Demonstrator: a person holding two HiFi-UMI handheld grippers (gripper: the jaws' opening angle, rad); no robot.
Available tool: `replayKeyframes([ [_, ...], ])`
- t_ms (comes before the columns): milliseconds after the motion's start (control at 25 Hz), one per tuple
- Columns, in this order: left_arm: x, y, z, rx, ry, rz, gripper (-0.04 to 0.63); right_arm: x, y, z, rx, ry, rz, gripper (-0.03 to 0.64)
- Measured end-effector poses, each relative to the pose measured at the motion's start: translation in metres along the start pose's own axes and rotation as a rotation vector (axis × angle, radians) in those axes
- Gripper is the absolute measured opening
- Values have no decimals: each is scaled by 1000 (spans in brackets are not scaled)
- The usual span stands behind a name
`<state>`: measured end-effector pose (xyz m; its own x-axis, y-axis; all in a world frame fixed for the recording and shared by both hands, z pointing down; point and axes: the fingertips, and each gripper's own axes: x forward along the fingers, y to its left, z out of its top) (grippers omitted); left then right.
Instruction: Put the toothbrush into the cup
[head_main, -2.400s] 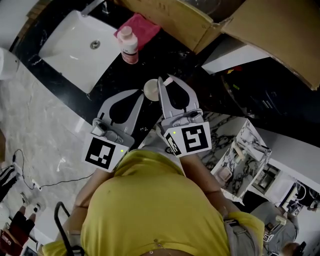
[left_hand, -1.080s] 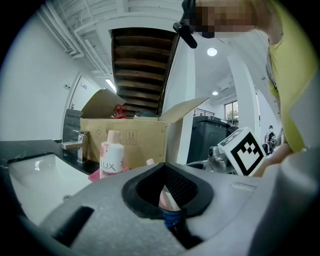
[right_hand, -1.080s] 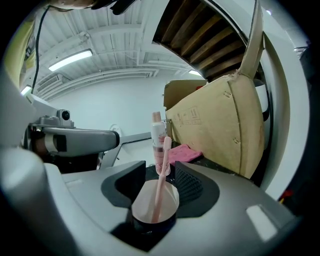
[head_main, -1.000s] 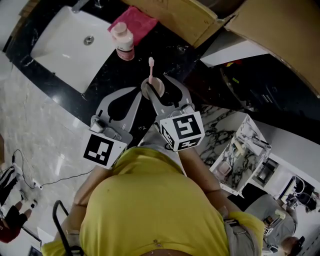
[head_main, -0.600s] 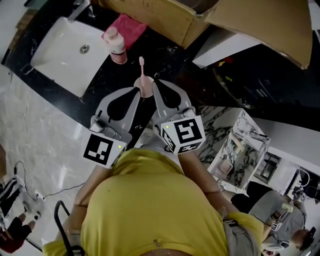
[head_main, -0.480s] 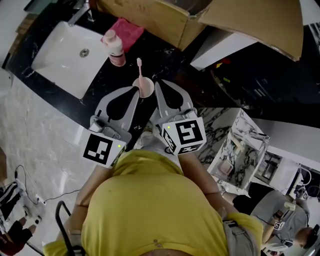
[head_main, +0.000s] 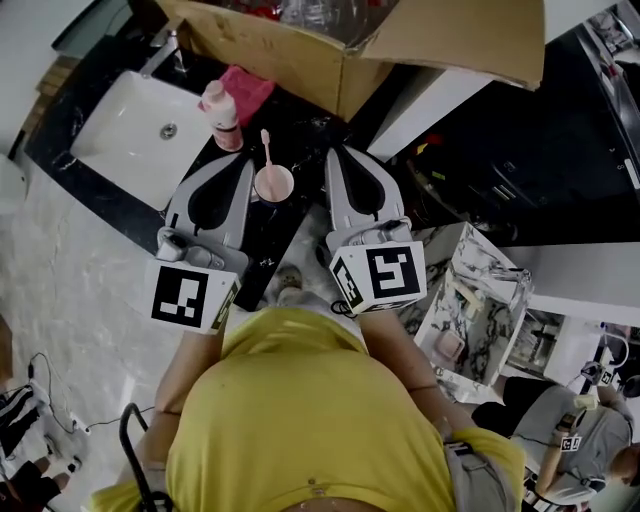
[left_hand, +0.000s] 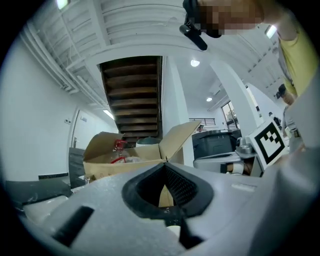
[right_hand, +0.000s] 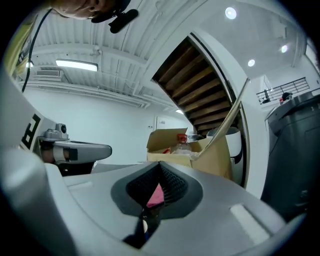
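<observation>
A pink cup (head_main: 273, 186) stands on the black counter (head_main: 303, 140), with the pink toothbrush (head_main: 266, 148) upright in it, head up. My left gripper (head_main: 246, 160) is just left of the cup and its jaws are shut with nothing in them. My right gripper (head_main: 335, 152) is to the right of the cup, apart from it, also shut and holding nothing. In the left gripper view the left gripper (left_hand: 164, 164) shows its jaws meeting at the tips. In the right gripper view the right gripper (right_hand: 160, 164) is closed the same way, and pink shows through the gap below its tips.
A white sink (head_main: 120, 130) is set in the counter at the left. A pink-capped bottle (head_main: 222, 112) and a pink cloth (head_main: 250, 85) lie beyond the cup. A large open cardboard box (head_main: 300, 50) stands behind them, also seen as the box (right_hand: 175, 142).
The right gripper's jaws, open around the cup a second ago, have shut. Both grippers have risen and moved apart from the cup. The toothbrush stays standing in the cup.
</observation>
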<state>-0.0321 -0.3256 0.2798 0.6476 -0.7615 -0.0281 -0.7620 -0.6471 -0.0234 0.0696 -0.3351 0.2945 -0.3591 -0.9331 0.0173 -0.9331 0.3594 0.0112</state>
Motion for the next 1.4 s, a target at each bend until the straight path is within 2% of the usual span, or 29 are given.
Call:
replayKeyframes([
  [240, -10, 5, 30, -2, -16, 42, 0, -12, -3, 37, -27, -59, -15, 11],
  [440, -13, 5, 46, 18, -41, 72, 0, -17, -7, 51, -37, -75, -22, 11],
  [760, -14, 8, 36, 24, -11, 79, 0, -12, -3, 47, -21, -83, -15, 9],
  [1400, -14, 8, 33, 31, -20, 87, 0, -8, -3, 35, 6, -63, 9, 9],
])
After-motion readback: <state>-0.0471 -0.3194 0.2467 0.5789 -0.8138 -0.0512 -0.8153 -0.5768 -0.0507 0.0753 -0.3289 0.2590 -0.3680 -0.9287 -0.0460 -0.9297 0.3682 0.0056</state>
